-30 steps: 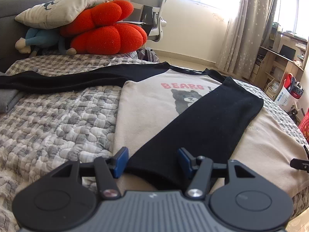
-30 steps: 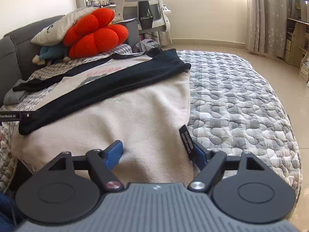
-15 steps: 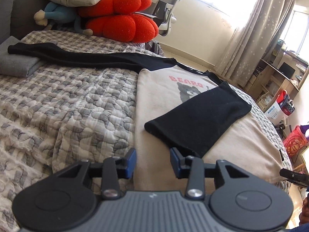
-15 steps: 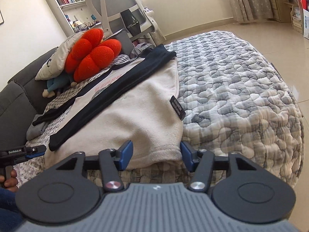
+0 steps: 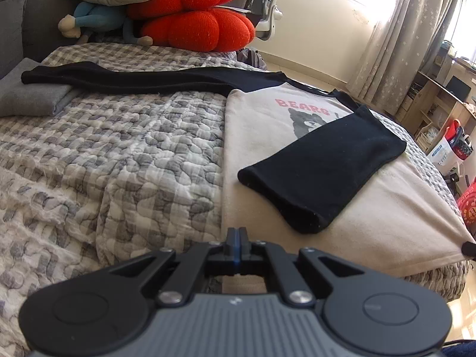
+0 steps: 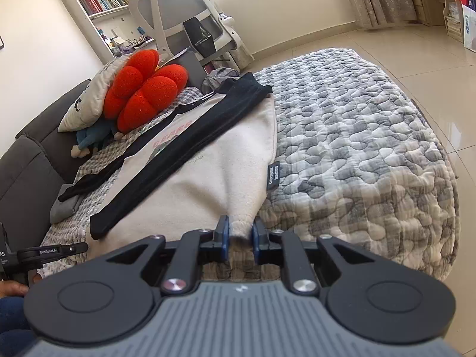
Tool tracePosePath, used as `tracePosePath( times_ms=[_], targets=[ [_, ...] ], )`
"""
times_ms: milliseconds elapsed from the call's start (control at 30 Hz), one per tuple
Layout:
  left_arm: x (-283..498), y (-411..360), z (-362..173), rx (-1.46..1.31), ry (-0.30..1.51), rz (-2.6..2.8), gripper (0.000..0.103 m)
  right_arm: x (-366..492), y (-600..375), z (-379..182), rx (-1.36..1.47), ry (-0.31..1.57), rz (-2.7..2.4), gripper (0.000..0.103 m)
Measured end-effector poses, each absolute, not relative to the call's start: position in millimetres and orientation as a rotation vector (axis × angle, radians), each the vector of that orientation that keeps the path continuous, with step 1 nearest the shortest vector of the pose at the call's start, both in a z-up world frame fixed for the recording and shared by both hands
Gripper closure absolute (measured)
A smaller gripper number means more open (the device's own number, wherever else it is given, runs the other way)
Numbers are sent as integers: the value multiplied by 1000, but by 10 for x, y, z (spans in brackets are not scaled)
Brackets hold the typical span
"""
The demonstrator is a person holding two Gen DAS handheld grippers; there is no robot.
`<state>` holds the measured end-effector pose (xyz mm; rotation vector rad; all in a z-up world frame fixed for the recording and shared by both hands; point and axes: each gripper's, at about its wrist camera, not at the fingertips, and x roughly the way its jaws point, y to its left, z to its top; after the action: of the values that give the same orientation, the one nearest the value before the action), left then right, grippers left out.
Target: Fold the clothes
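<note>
A cream sweatshirt (image 5: 261, 136) with black sleeves and a bear print lies flat on the quilted bed. One black sleeve (image 5: 324, 166) is folded across its chest; the other sleeve (image 5: 119, 78) stretches out to the left. My left gripper (image 5: 237, 235) is shut at the sweatshirt's near left hem corner; the pinched cloth is hidden by the jaws. My right gripper (image 6: 239, 233) is nearly shut, pinching the near right hem corner of the sweatshirt (image 6: 208, 178). The left gripper also shows in the right wrist view (image 6: 83, 247).
A grey-and-white quilt (image 5: 119, 154) covers the bed. A red flower cushion (image 5: 193, 17), a pillow and a blue plush toy sit at the headboard. A folded grey cloth (image 5: 26, 101) lies far left. A white desk chair (image 6: 184, 23) stands behind the bed; shelves stand right.
Both grippers have pulled back to the sweatshirt's near hem and closed from wide open, the left fully shut, the right onto the hem corner.
</note>
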<state>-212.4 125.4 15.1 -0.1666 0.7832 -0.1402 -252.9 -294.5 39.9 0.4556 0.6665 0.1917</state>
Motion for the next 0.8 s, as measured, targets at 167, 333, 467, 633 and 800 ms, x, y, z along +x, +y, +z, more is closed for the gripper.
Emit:
tracePosePath(
  times_ms=[167,333,467,633,800],
  targets=[
    [-2172,1286,158,-162,774,-132,103,-2548,-2885,382,379,691,164,86],
    [-2198,1266,234,-159,759,-131,103,-2571,-2888,325,357,710,141,84],
    [-2207,1245,283,-162,754,-134,103,-2625,-2932,343,361,697,137,84],
    [-2210,1231,423,-170,727,-133,103,-2652,-2988,456,343,665,111,83],
    [-2184,1191,691,-159,674,-145,103,-2616,-3173,780,346,580,78,82]
  ],
)
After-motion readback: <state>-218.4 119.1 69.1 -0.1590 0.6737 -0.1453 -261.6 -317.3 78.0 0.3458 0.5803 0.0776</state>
